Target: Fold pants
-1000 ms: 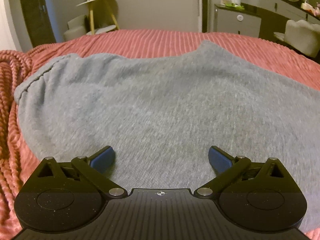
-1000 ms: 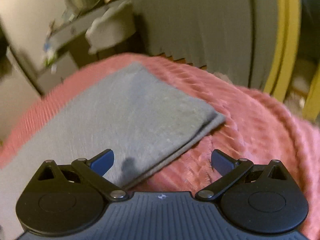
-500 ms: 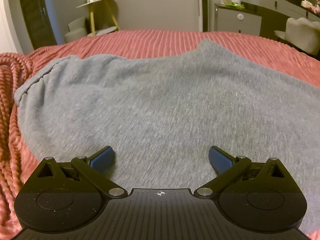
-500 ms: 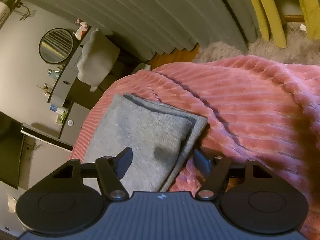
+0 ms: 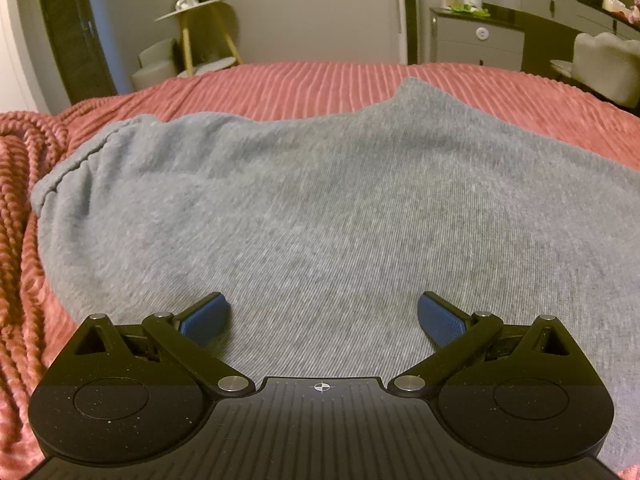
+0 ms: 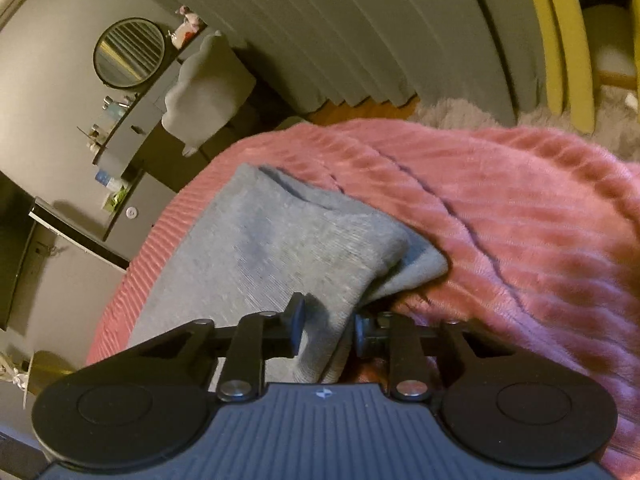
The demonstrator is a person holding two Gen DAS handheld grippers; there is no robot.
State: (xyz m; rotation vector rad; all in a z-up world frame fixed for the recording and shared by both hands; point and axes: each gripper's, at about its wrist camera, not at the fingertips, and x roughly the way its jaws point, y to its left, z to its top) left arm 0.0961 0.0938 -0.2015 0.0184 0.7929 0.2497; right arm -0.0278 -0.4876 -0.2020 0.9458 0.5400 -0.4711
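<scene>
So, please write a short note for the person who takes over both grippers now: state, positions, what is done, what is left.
Left gripper: open, hovering over the waist end of the grey pants, gripping nothing.
Right gripper: jaws have just been closing on the leg-end edge of the pants; fabric is between the pads.
Pants lie on the pink bedspread, legs stacked one on the other.
Left: bring the leg end over toward the waist, then smooth.

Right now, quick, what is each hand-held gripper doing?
Left hand-held gripper: open, holding nothing, above the grey pants.
Right hand-held gripper: jaws just closing, the pants' leg end bunched between them.
</scene>
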